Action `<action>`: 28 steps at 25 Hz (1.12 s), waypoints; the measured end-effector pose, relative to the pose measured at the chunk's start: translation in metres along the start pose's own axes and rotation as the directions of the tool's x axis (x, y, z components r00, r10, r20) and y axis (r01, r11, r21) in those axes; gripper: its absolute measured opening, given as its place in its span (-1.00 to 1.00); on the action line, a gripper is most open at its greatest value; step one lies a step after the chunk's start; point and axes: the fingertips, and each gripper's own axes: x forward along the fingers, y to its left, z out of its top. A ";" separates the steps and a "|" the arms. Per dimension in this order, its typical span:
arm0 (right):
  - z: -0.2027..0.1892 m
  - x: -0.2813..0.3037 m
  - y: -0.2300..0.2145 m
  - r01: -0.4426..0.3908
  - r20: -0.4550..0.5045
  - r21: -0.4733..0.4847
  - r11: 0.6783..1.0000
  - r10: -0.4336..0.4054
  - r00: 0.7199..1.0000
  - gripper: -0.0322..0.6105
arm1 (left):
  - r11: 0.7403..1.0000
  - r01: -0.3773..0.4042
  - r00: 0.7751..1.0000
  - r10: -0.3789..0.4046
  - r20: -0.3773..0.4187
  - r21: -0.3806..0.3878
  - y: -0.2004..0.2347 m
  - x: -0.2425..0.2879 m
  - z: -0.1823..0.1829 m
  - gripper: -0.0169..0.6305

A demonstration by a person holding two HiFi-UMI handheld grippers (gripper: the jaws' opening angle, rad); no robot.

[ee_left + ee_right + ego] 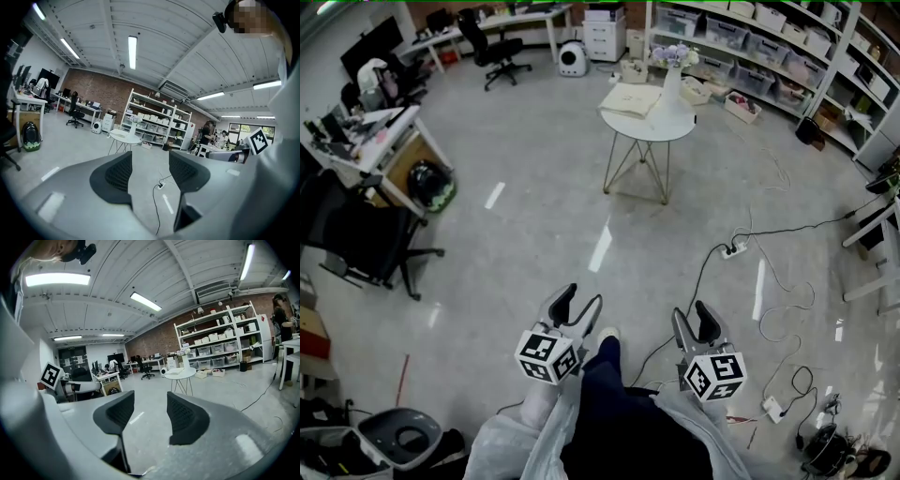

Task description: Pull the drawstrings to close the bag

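Note:
A cream cloth bag [630, 98] lies flat on a round white table [652, 128] far ahead of me, next to a white vase of flowers [672, 86]. Both grippers are held close to my body, well short of the table. My left gripper [581, 300] is open with nothing between its jaws; in the left gripper view [150, 165] it points across the floor towards the table [124, 136]. My right gripper [692, 315] is also open and empty; in the right gripper view [150, 405] the table [181, 374] with the bag [173, 371] stands in the distance.
A black office chair [366, 246] and a desk [375, 141] stand at the left. Shelving with bins [769, 47] lines the far right. A power strip [733, 249] and loose cables [787, 309] lie on the floor at the right. A grey bin [403, 436] sits at lower left.

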 end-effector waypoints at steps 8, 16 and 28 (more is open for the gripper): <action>0.034 0.076 -0.019 0.022 0.003 -0.009 1.000 -0.022 1.000 -0.24 | 0.999 0.025 1.000 -0.024 -0.012 0.022 0.046 0.060 0.030 -0.19; 0.047 0.139 -0.021 0.026 -0.006 -0.014 1.000 -0.026 1.000 -0.24 | 0.998 0.052 0.998 -0.052 -0.026 0.025 0.090 0.102 0.045 -0.19; 0.049 0.183 -0.022 0.045 -0.019 0.000 0.999 -0.045 0.999 -0.24 | 0.996 0.079 0.996 -0.077 -0.040 0.045 0.126 0.129 0.060 -0.19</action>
